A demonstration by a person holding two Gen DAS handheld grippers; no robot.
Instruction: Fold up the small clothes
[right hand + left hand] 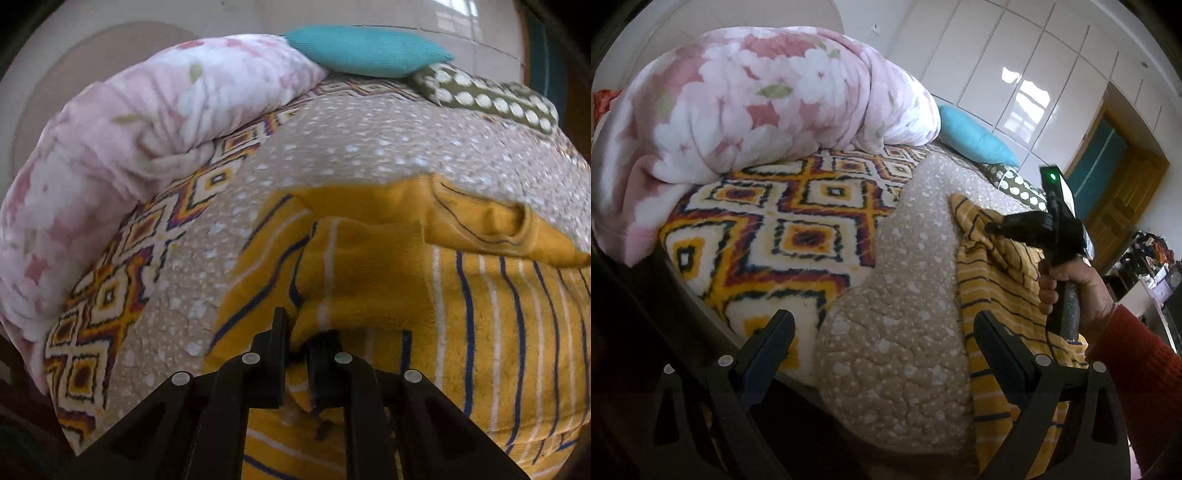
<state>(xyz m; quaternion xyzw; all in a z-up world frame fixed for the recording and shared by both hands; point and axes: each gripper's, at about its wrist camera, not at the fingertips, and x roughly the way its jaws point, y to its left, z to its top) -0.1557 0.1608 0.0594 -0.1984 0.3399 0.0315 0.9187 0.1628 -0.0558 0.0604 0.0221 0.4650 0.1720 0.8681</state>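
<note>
A small yellow garment with navy and white stripes (pixel 997 280) lies on a beige dotted quilt (pixel 901 332) on the bed. In the right wrist view the garment (pixel 480 314) fills the lower right, with a fold of it raised. My right gripper (pixel 301 339) is shut on a bunched edge of the garment; it also shows in the left wrist view (pixel 993 227), held by a hand in a red sleeve. My left gripper (pixel 882 328) is open and empty above the quilt, left of the garment.
A pink floral blanket (pixel 750 96) is heaped at the back left on a diamond-patterned bedspread (pixel 783 221). A teal pillow (pixel 971 136) and an olive dotted pillow (pixel 491 96) lie at the far side. White wardrobes and a wooden door (pixel 1119 195) stand behind.
</note>
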